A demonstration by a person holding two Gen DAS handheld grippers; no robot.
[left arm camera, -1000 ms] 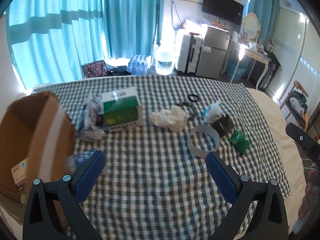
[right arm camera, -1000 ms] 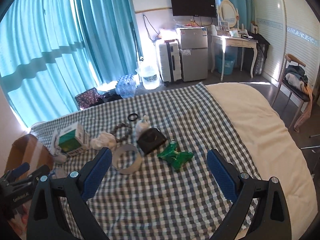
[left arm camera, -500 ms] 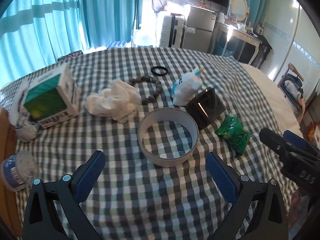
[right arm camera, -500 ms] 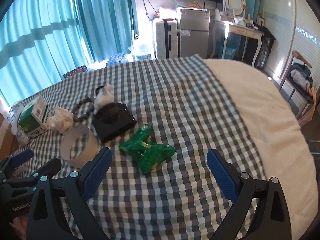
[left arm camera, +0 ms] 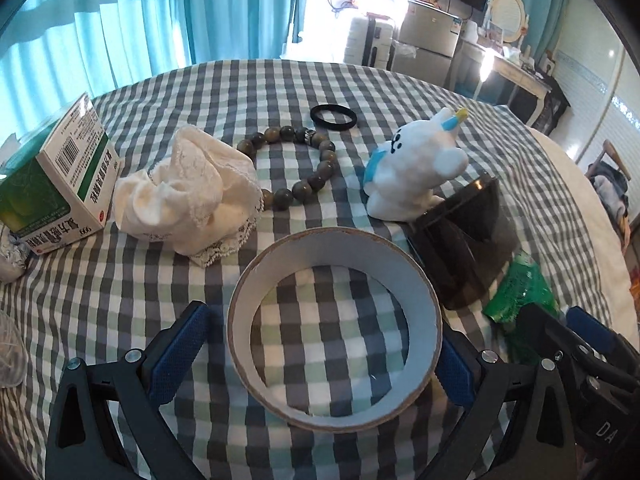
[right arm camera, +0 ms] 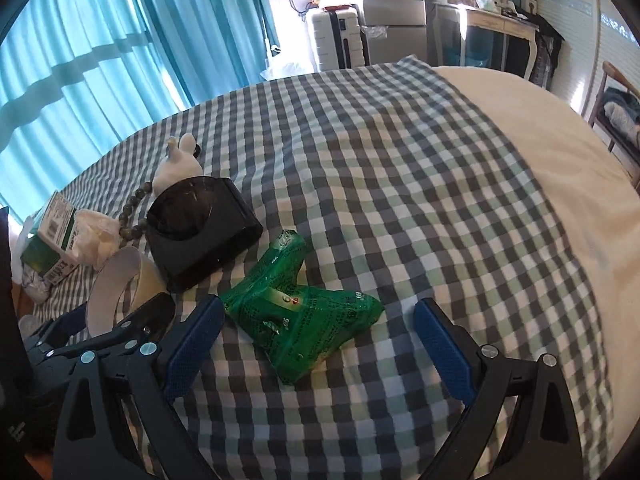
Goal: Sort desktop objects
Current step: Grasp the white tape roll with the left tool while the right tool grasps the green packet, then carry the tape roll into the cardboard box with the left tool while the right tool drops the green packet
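A white tape ring (left arm camera: 334, 324) lies on the checked cloth (left arm camera: 120, 300). My left gripper (left arm camera: 316, 356) is open, with one finger on each side of the ring. A green crinkled packet (right arm camera: 298, 312) lies on the cloth, and my right gripper (right arm camera: 320, 344) is open around it. The ring also shows in the right wrist view (right arm camera: 120, 284), and the packet in the left wrist view (left arm camera: 518, 296). A black box (left arm camera: 464, 240), a white plush toy (left arm camera: 412, 168), a bead bracelet (left arm camera: 300, 164), a white lace cloth (left arm camera: 192, 196) and a green medicine box (left arm camera: 52, 184) lie around.
A black hair tie (left arm camera: 333, 116) lies behind the bracelet. A clear plastic item (left arm camera: 8, 352) sits at the left edge. A cream blanket (right arm camera: 560, 184) covers the bed to the right. Blue curtains (right arm camera: 120, 40), a suitcase (right arm camera: 334, 38) and a fridge (right arm camera: 392, 28) stand beyond.
Both grippers have moved forward and down. The left now straddles the tape ring and the right straddles the green packet. The cardboard box has left the left wrist view.
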